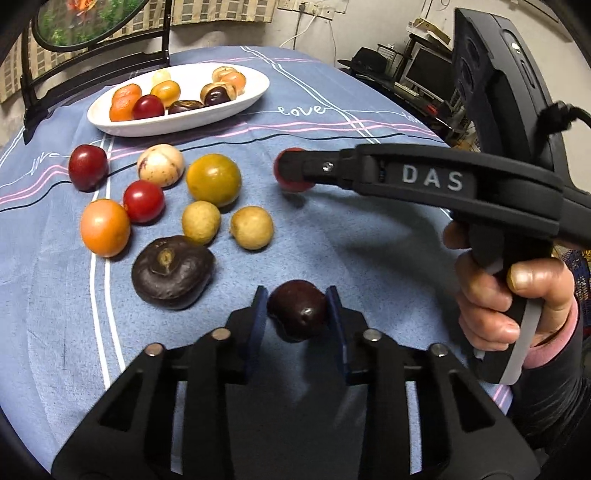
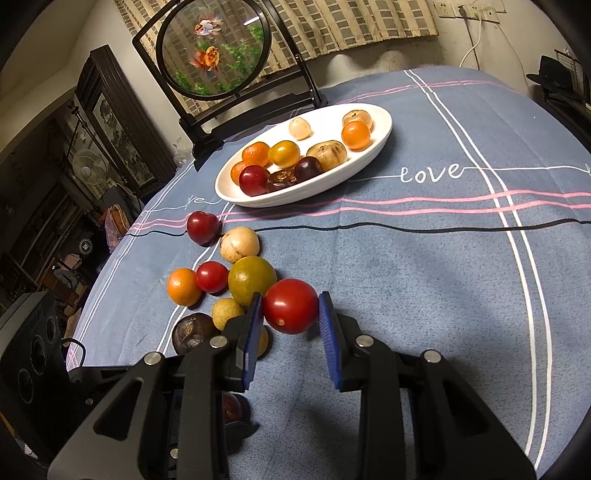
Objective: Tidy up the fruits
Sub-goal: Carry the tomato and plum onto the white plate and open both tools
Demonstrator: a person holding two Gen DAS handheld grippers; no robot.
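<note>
Fruit sorting on a blue tablecloth (image 2: 424, 266): our left gripper (image 1: 297, 308) clamps a dark plum (image 1: 297, 308) just above the cloth near the loose fruit, while our right gripper (image 2: 291, 308) pinches a red tomato (image 2: 290, 305), short of the white dish (image 2: 229, 192).

A lived-in home, this was. The round table wore a blue tablecloth (image 2: 424, 258) stitched with "love". Behind it stood a goldfish screen (image 2: 213, 48) in a dark frame, checked curtains (image 2: 351, 22) and a wall socket (image 2: 469, 11); a fan (image 2: 88, 168) and dark cabinet (image 2: 110, 122) crowded 1 corner.
</note>
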